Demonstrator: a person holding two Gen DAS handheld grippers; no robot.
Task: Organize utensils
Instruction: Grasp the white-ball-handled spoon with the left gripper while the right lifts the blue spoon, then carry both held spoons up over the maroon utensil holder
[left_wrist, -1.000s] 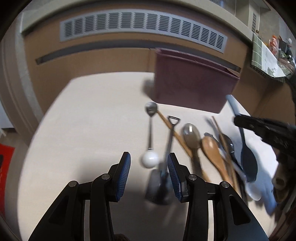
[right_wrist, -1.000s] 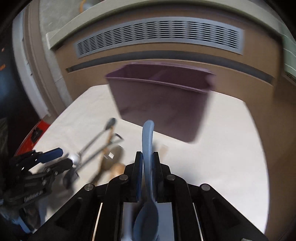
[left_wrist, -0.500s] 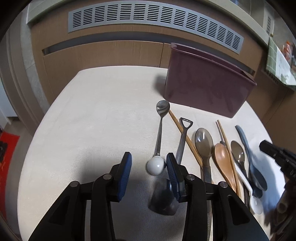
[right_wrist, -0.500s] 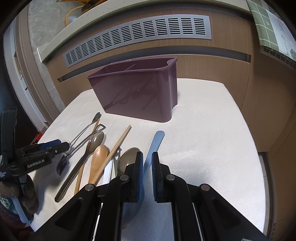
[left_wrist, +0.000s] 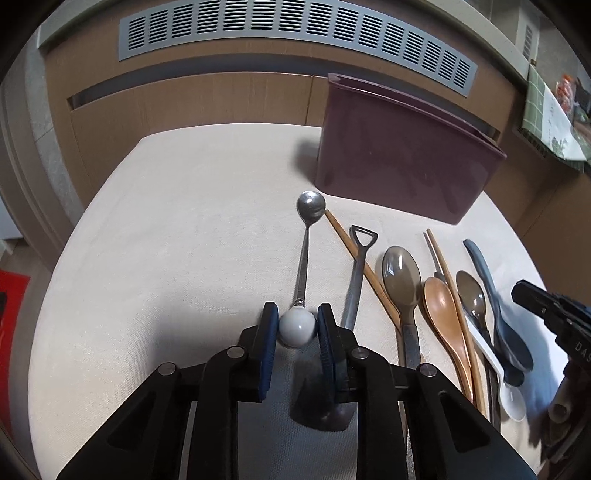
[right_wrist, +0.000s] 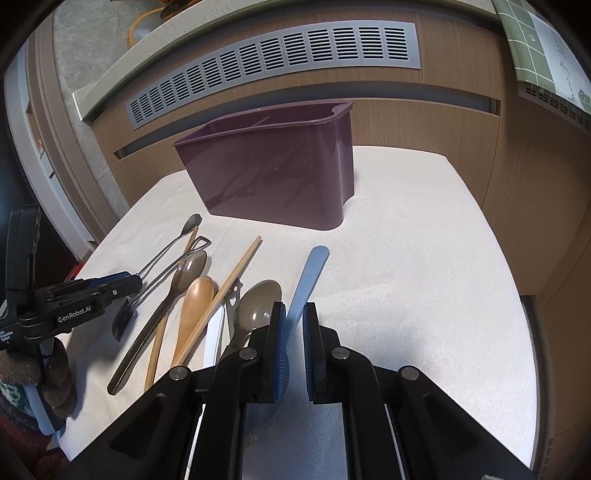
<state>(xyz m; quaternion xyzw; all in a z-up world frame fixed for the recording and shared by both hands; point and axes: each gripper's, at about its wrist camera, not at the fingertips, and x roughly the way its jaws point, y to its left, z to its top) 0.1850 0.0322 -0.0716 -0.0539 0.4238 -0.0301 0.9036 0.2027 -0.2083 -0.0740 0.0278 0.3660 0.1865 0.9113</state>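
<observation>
Several utensils lie in a row on the cream table (left_wrist: 177, 229). A dark purple utensil bin (left_wrist: 402, 162) stands at the back; it also shows in the right wrist view (right_wrist: 280, 173). My left gripper (left_wrist: 297, 326) is shut on the white ball end (left_wrist: 296, 327) of a metal spoon (left_wrist: 306, 236) that lies on the table. My right gripper (right_wrist: 294, 325) is slightly open around the handle of a blue spoon (right_wrist: 308, 280), which lies on the table. The left gripper also shows in the right wrist view (right_wrist: 122, 282).
Beside the metal spoon lie a shovel-shaped spoon (left_wrist: 354, 280), wooden chopsticks (left_wrist: 362, 269), a clear brown spoon (left_wrist: 400, 273), a wooden spoon (left_wrist: 443, 317) and a white spoon (left_wrist: 498, 376). Wooden cabinets with a vent grille (left_wrist: 295, 33) stand behind the table.
My left gripper has moved forward and closed on the spoon's white ball end. My right gripper has lowered the blue spoon onto the table and loosened its hold on it.
</observation>
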